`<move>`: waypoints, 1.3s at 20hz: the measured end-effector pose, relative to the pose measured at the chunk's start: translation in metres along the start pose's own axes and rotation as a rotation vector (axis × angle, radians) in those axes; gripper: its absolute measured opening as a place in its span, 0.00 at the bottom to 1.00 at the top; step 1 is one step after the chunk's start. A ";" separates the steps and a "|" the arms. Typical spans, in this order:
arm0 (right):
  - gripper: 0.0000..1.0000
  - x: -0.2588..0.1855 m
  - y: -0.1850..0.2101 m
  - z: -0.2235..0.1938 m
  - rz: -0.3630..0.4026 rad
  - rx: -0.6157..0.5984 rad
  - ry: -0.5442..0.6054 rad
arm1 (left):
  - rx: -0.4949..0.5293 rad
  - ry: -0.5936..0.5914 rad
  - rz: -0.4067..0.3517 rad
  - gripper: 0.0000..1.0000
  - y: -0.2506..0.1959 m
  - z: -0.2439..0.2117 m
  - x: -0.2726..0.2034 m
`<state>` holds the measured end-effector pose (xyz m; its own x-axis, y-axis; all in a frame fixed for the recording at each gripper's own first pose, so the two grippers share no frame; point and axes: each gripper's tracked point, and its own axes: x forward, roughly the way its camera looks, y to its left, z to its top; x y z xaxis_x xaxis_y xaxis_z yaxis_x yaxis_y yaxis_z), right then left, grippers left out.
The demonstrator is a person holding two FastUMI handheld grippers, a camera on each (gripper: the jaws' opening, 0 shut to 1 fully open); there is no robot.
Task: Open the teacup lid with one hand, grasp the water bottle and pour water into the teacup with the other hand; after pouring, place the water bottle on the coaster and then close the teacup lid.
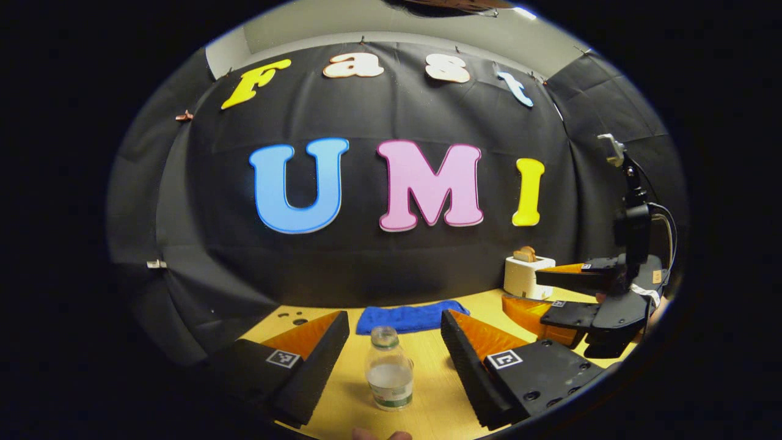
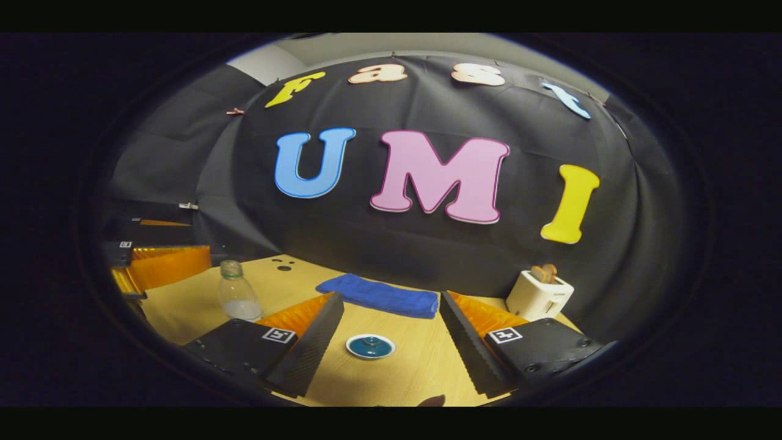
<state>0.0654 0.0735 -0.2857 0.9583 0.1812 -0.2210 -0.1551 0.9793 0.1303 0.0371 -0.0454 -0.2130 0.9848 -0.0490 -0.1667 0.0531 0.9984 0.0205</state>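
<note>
- Grippers both stand wide and empty: left gripper frames the water bottle on the wooden table without touching it; right gripper is lined up on the teacup lid.
- Lid looks seated, so opening seems undone.
- Bottle is upright, part full and capless.
- Coaster can't be made out.
- Left, by my reading: lifting the lid, grasping, pouring, parking the bottle, closing.

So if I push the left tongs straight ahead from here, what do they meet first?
Most likely the water bottle: it stands upright on the table between the open fingers of the left tongs, touching neither. Beyond it lies the blue cloth, then the booth wall. Depth is hard to judge here.
</note>
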 end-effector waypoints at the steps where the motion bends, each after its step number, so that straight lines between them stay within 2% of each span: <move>1: 0.98 0.008 0.001 -0.014 0.007 0.005 0.010 | 0.003 0.005 -0.001 0.95 -0.003 -0.012 0.004; 6: 0.96 0.045 0.011 -0.072 0.048 0.015 0.064 | 0.014 0.042 0.009 0.93 -0.003 -0.065 0.021; 9: 0.89 0.062 0.020 -0.099 0.070 0.054 0.113 | -0.023 0.067 0.031 0.94 0.003 -0.088 0.028; 10: 0.86 0.066 0.021 -0.104 0.073 0.062 0.123 | -0.035 0.076 0.036 0.98 0.005 -0.092 0.031; 11: 0.86 0.069 0.023 -0.109 0.079 0.065 0.132 | -0.045 0.086 0.042 0.93 0.006 -0.099 0.032; 13: 0.83 0.074 0.026 -0.121 0.090 0.069 0.157 | -0.046 0.094 0.053 0.94 0.009 -0.105 0.034; 16: 0.71 0.079 0.032 -0.136 0.106 0.095 0.196 | -0.031 0.097 0.060 0.94 0.012 -0.110 0.036; 19: 0.66 0.082 0.032 -0.143 0.107 0.121 0.215 | -0.036 0.103 0.049 0.93 0.008 -0.115 0.039; 20: 0.60 0.081 0.032 -0.143 0.109 0.135 0.218 | -0.038 0.105 0.046 0.94 0.006 -0.118 0.040; 21: 0.59 0.084 0.032 -0.144 0.112 0.153 0.220 | -0.038 0.106 0.046 0.94 0.006 -0.118 0.042; 24: 0.28 0.085 0.034 -0.143 0.129 0.179 0.211 | -0.047 0.117 0.049 0.94 0.003 -0.125 0.045; 26: 0.30 0.086 0.033 -0.140 0.128 0.172 0.206 | -0.054 0.123 0.049 0.94 0.001 -0.128 0.047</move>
<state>0.1088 0.1343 -0.4353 0.8619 0.3342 -0.3813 -0.2118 0.9206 0.3282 0.0625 -0.0434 -0.3466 0.9581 0.0001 -0.2864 -0.0064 0.9998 -0.0211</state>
